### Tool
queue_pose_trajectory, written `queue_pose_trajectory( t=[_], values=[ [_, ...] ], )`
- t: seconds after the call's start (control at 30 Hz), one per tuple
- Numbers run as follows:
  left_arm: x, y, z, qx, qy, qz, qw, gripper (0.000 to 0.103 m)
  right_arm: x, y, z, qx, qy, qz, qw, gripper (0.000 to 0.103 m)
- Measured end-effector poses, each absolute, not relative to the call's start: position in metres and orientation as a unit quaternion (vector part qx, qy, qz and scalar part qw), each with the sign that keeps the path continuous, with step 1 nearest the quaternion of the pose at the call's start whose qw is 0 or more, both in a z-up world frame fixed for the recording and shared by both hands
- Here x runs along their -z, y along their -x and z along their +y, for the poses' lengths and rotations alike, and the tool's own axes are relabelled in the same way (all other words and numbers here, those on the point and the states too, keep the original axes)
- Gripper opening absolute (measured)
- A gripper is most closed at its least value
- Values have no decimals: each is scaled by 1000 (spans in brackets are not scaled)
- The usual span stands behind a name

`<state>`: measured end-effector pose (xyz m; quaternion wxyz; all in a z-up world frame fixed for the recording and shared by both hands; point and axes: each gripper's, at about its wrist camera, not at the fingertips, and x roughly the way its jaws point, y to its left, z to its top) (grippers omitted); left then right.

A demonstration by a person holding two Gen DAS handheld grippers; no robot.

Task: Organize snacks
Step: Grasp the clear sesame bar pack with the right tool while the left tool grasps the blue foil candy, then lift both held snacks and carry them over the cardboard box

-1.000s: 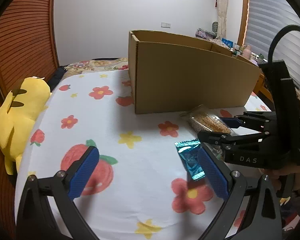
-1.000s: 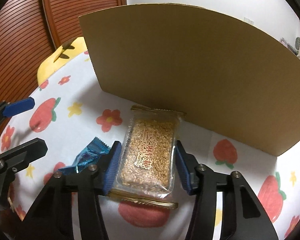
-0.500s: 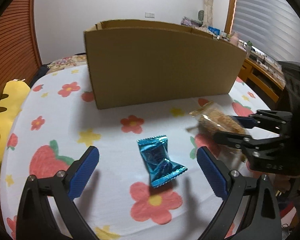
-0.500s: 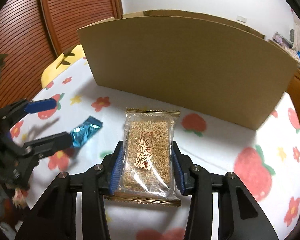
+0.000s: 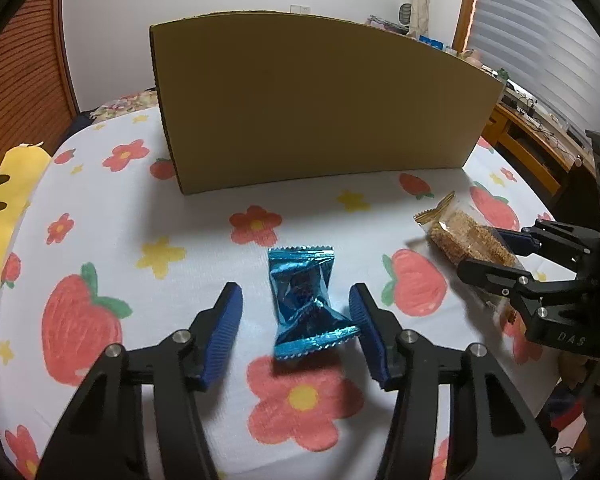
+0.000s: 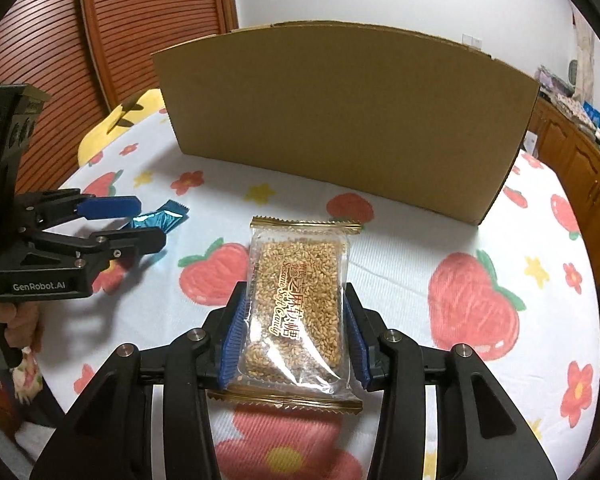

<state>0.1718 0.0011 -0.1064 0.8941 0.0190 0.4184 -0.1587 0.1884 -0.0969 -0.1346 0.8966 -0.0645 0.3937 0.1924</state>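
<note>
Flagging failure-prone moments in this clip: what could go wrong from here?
1. The left gripper is open around the blue candy wrapper, which sits skewed, nearer one pad; closing may pinch only crinkled foil and slip.
2. The right gripper holds the sesame candy pack by its lower half only; it could droop or slide out.
3. The cardboard box wall stands tall; a low carry may hit it.

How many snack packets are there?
2. The clear sesame candy packet is clamped in the right gripper. The shiny blue foil packet lies on the strawberry tablecloth between the open left gripper's fingers. The cardboard box might hide more.
</note>
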Motion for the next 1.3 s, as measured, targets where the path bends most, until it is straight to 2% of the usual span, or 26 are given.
queue_pose_trajectory(
  t=[0.13,0.17,0.2,0.63,0.87,1.13,1.27,1.3],
  values=[
    [107,-171,2,152,-27,414,897,47,135,-189,-97,-193,63,393,897,44],
    [107,-170,2,149,-29,412,899,38,136,-189,-97,-194,63,394,896,44],
    [107,-170,2,145,-33,410,900,35,136,-189,-97,-194,63,395,896,44],
    [107,-167,-3,157,-64,409,897,33,136,-191,-98,-194,64,396,896,44],
    [106,-160,4,163,-45,412,895,33,136,-190,-98,-194,62,395,896,45],
    [105,-158,3,161,-63,425,888,37,136,-190,-98,-194,62,395,896,45],
    [104,-166,0,167,-57,438,881,55,136,-190,-98,-194,62,396,895,45],
    [104,-168,-1,169,-59,441,879,55,135,-190,-98,-194,62,396,896,45]
  ],
)
